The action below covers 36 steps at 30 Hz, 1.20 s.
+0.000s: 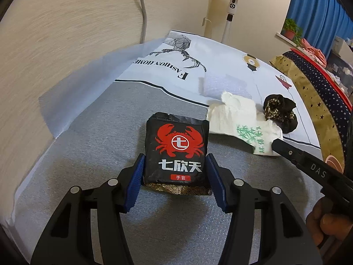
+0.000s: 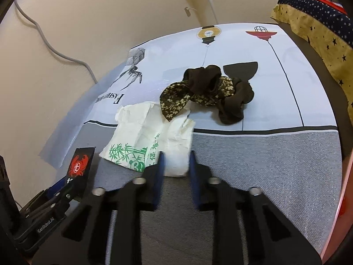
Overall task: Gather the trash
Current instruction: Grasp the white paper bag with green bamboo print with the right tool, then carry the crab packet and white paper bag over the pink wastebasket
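The black packet (image 1: 176, 152) carries a red crab with a circled "七", the white characters "七欣天" below it, and a small red label reading "手套". The tablecloth (image 1: 198, 50) bears "FASHION HOME", seen upside down, beside a drawn spider-like figure. The right gripper's arm (image 1: 317, 170) shows "DAS". The left gripper's body (image 2: 45, 225) reads "GenRobot.AI". Green characters on the white paper bag (image 2: 141, 137) are too blurred to read.
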Tool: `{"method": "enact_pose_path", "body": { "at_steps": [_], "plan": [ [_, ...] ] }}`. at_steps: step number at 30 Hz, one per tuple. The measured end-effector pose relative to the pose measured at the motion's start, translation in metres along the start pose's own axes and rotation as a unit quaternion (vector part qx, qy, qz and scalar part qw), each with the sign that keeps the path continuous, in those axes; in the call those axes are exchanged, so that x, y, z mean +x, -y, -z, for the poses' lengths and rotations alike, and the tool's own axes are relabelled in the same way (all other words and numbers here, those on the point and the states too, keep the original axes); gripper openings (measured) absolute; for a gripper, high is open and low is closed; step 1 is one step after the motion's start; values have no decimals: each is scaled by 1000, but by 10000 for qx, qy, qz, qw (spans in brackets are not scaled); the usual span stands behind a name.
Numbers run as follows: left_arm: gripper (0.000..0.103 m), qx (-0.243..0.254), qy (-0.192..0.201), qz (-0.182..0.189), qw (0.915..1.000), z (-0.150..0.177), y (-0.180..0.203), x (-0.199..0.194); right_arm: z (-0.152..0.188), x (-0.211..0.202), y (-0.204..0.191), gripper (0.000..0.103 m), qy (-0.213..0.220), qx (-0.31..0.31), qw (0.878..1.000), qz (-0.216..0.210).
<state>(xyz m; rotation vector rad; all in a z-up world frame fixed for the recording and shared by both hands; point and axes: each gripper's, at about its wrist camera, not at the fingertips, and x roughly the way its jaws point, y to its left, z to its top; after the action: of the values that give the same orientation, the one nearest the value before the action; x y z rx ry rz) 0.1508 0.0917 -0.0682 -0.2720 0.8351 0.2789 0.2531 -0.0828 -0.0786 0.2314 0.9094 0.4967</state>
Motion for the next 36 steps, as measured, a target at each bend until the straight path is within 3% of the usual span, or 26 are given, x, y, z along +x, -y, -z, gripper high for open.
{"method": "enact_pose_path", "body": {
  "at_steps": [6, 17, 30, 36],
  "plan": [
    [54, -26, 30, 44, 10000, 0, 0, -4, 0, -20, -13, 2, 215, -167, 9995, -186],
    [54, -55, 247, 267, 9993, -1, 2, -37, -2, -94, -38, 1, 811, -664, 9945, -83],
    [54, 147, 645, 632, 9958, 4, 19, -90, 13, -198, -58, 1, 1483, -1143, 9811, 498],
    [54, 240, 751, 800, 9937, 6, 28, -107, 31, -240, -47, 1, 1687, -1078, 9771, 725]
  ]
}}
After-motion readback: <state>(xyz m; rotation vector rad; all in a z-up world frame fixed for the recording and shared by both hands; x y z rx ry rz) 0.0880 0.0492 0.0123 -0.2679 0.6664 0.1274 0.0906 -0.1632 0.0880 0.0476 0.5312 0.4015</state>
